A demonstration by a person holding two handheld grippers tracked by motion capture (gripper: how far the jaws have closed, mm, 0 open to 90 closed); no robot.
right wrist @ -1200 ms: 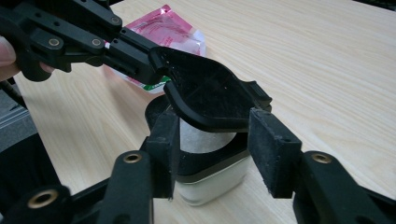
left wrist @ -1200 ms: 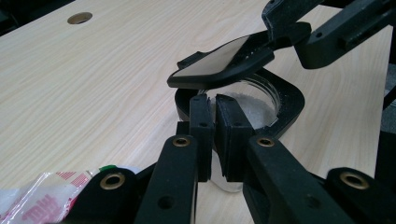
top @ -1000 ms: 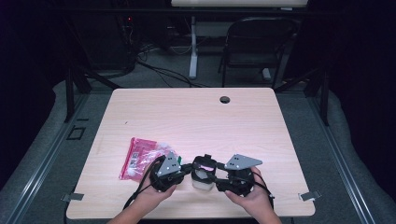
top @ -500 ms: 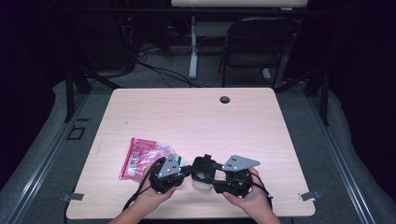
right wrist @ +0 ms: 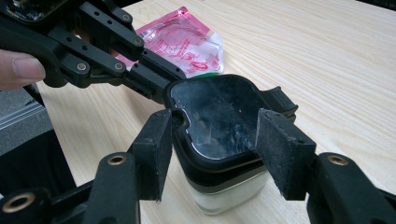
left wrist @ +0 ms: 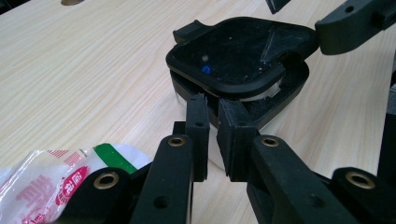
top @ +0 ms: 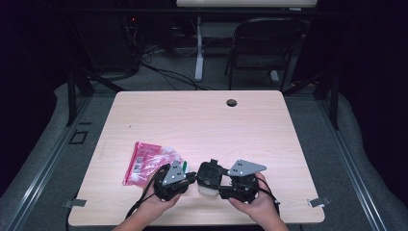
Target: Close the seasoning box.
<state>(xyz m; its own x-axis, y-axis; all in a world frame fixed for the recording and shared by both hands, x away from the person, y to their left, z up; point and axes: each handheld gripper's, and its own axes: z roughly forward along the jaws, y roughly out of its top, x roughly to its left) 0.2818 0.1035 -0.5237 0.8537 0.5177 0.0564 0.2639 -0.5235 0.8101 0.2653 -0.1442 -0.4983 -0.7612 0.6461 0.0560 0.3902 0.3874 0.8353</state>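
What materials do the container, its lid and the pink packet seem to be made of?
Container: probably translucent plastic or glass, with whitish, cloudy walls. Lid: likely hard black plastic, glossy top with dusty reflections. Pink packet: thin plastic film, crinkled and shiny.

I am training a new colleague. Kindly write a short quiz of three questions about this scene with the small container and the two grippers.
1. True or false: the red-and-clear packet lies on the table on the left gripper's side of the container.
2. Which gripper has its jaws on either side of the container's black lid? A) left B) right C) neither
3. Fill in the word: below its black lid, the container's body looks ____ in colour.

Key:
1. True.
2. B: the right gripper spans the lid with its jaws wide apart; the left gripper's jaws stand nearly together at the lid's edge.
3. White.
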